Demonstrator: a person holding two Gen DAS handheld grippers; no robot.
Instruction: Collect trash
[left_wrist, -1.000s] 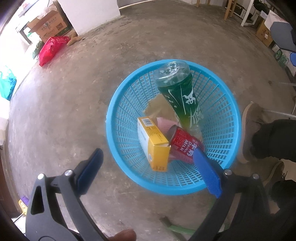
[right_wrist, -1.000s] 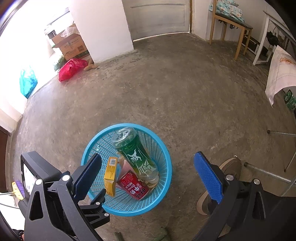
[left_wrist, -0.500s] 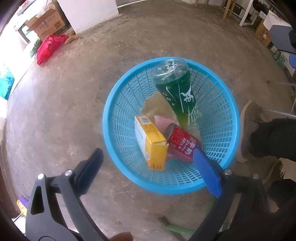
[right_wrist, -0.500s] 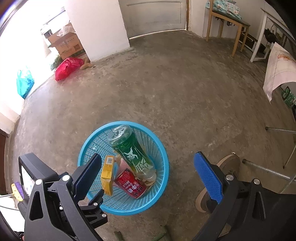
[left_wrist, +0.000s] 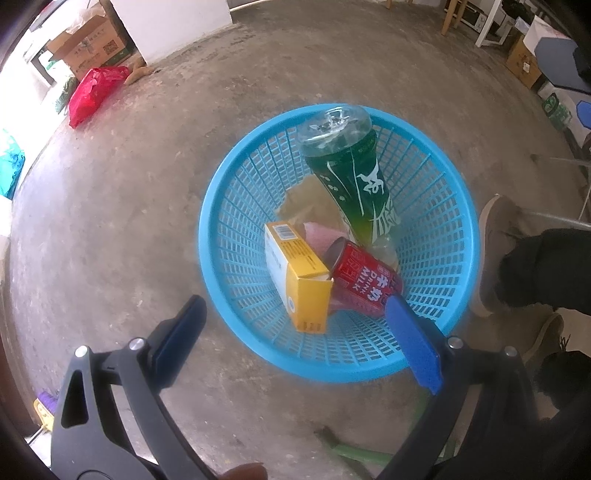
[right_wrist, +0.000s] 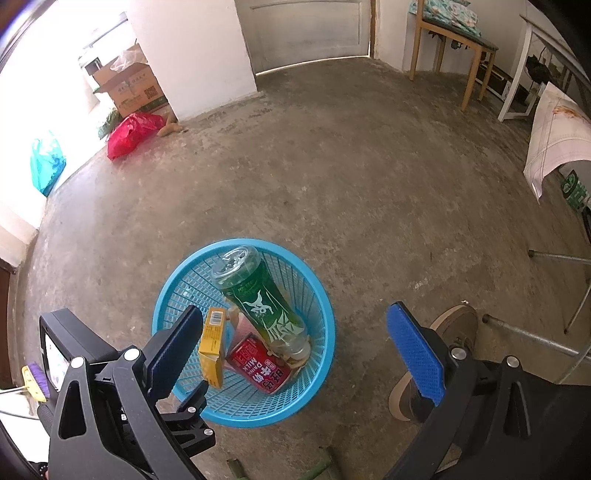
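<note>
A blue plastic basket (left_wrist: 236, 206) stands on the concrete floor. In it lie a green-labelled bottle (left_wrist: 351, 173), a yellow carton (left_wrist: 299, 280), a red milk can (left_wrist: 364, 278) and some crumpled wrappers (left_wrist: 306, 199). My left gripper (left_wrist: 291, 347) is open and empty, just above the basket's near rim. My right gripper (right_wrist: 295, 350) is open and empty, higher up and to the right of the basket (right_wrist: 314, 284). The bottle (right_wrist: 258, 299), carton (right_wrist: 211, 343) and can (right_wrist: 258, 365) also show in the right wrist view.
A red bag (right_wrist: 131, 134), cardboard boxes (right_wrist: 127, 88) and a teal bag (right_wrist: 46, 166) lie at the far left by a white wall. A wooden chair (right_wrist: 448, 48) and white table legs (right_wrist: 517, 74) stand at the far right. The person's shoe (left_wrist: 495, 251) is right of the basket.
Both grippers have drifted slightly: the basket sits a little higher and more to the left in both views. Both grippers stay open and empty.
</note>
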